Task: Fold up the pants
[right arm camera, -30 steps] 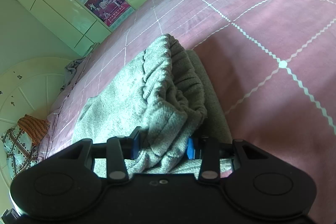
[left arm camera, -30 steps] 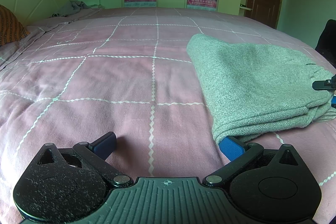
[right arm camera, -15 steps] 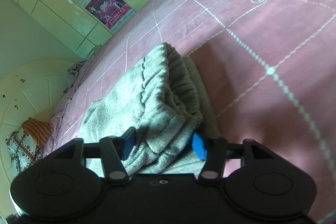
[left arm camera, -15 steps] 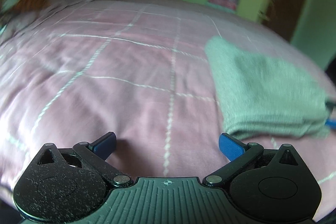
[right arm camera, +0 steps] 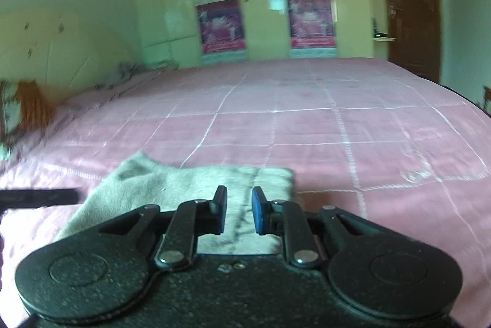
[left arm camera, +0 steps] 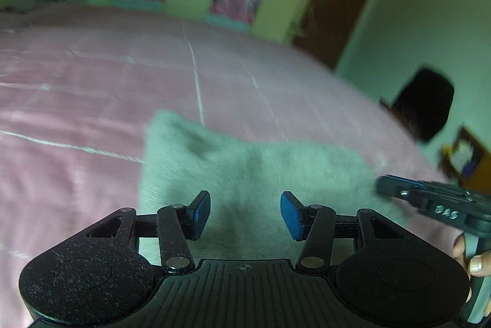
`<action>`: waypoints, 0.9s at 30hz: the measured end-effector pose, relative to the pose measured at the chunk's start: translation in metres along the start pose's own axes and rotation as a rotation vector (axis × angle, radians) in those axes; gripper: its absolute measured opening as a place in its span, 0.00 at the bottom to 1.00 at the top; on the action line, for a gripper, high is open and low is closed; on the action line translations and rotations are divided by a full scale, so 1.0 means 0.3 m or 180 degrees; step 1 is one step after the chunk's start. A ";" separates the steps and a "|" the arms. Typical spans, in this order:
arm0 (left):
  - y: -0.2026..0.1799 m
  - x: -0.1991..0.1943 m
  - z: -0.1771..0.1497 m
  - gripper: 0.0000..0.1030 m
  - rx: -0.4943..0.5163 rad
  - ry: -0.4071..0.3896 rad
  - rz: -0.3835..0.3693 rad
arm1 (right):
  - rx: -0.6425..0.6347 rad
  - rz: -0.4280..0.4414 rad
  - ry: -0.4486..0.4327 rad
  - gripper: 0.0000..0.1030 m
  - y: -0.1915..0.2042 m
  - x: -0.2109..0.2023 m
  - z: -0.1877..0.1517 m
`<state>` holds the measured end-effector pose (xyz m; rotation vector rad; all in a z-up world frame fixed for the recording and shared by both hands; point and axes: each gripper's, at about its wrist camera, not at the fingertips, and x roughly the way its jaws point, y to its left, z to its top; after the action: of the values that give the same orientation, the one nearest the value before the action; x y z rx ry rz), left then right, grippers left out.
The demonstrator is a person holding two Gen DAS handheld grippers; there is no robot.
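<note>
Pants (left arm camera: 254, 174), grey and folded into a compact block, lie flat on the pink bed (left arm camera: 76, 100), directly ahead of and beneath both grippers. In the left wrist view the left gripper (left arm camera: 245, 214) hovers over the near part of the block, its jaws spread wide apart with nothing between them; grey cloth fills the gap behind the blue pads (left arm camera: 290, 216). The right gripper (left arm camera: 429, 202) enters that view from the right edge, just beside the block's right end, with part of a hand (left arm camera: 469, 257) on its handle. In the right wrist view the right gripper (right arm camera: 239, 212) sits over the pants (right arm camera: 196, 183), jaws a little apart and gripping nothing; a dark seam or crease in the cloth runs through the gap. The tip of the left gripper (right arm camera: 40, 197) shows as a dark bar at the left edge, beside the block's left corner.

The pants look like a soft, fuzzy knit with rounded folded edges and one raised corner at the far left. The bed cover is a smooth pink fabric crossed by thin white zigzag lines forming large squares. Both views are motion-blurred, so finer texture cannot be told.
</note>
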<state>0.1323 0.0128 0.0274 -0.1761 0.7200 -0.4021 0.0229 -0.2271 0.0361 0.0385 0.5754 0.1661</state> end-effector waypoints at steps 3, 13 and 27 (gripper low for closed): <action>-0.004 0.100 -0.048 0.50 0.0129 0.0225 0.0047 | -0.0064 -0.0127 0.0446 0.12 -0.018 0.120 -0.058; 0.037 0.128 0.184 0.50 0.0216 0.0010 0.0023 | 0.0000 0.0035 0.0171 0.22 -0.021 0.146 0.113; -0.027 0.255 0.171 0.59 0.0455 0.0348 0.0214 | -0.0292 0.0047 0.0388 0.35 0.034 0.269 0.116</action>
<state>0.2164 -0.0254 0.0216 0.0051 0.7995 -0.3995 0.1069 -0.2032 0.0228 -0.0568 0.6885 0.2101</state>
